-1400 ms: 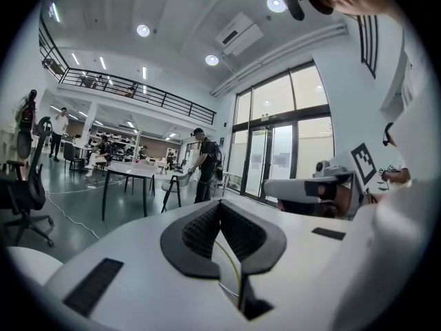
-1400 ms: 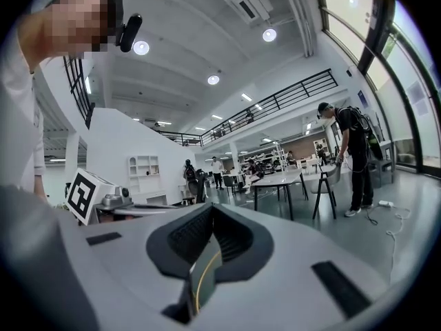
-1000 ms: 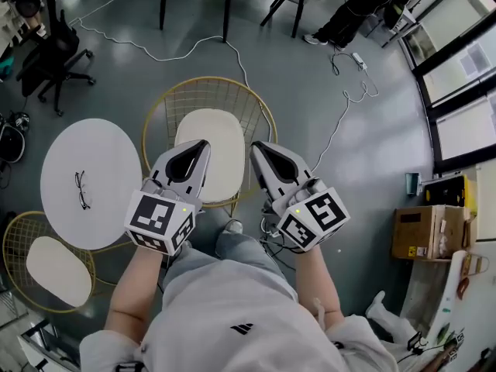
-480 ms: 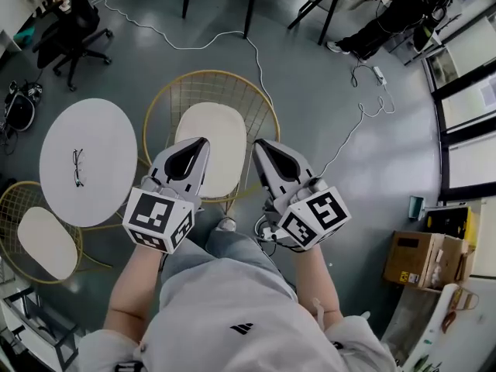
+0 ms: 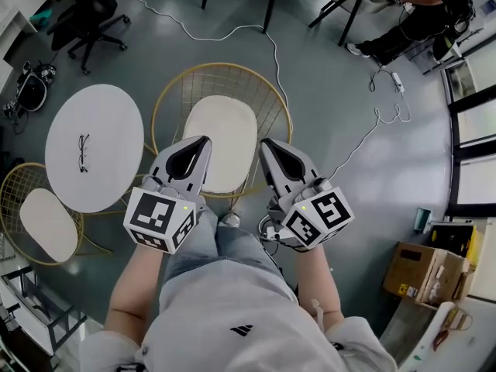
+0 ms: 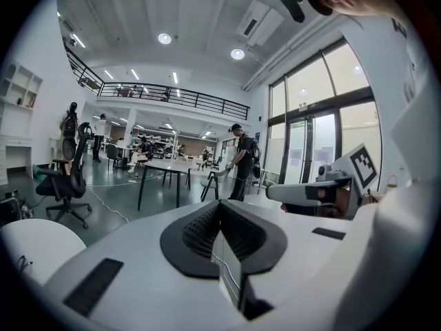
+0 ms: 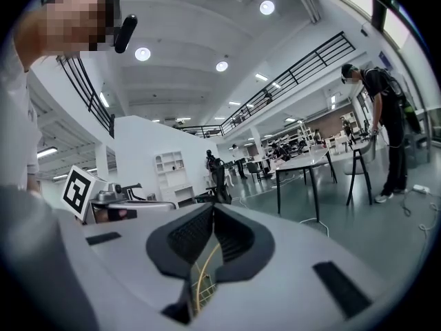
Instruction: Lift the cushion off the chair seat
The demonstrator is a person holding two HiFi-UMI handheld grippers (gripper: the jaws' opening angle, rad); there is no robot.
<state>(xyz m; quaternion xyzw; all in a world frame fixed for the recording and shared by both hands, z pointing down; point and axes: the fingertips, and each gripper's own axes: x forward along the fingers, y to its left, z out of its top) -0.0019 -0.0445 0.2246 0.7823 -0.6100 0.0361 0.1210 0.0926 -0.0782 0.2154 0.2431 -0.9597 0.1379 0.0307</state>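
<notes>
Cushion (image 5: 222, 130) lies flat on the wire chair (image 5: 267, 103) seat. Left gripper (image 5: 204, 141) and right gripper (image 5: 266, 142) hover side by side over its near edge. Both sets of fingers are closed together, holding nothing.

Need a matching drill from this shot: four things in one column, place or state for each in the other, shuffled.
1 cushion
2 glasses
3 cardboard box
4 left gripper

A on the round white table
B shut, nothing held
C on the seat of the gold wire chair
D on the floor, far right

Pairs: 1-C, 2-A, 3-D, 4-B
</notes>
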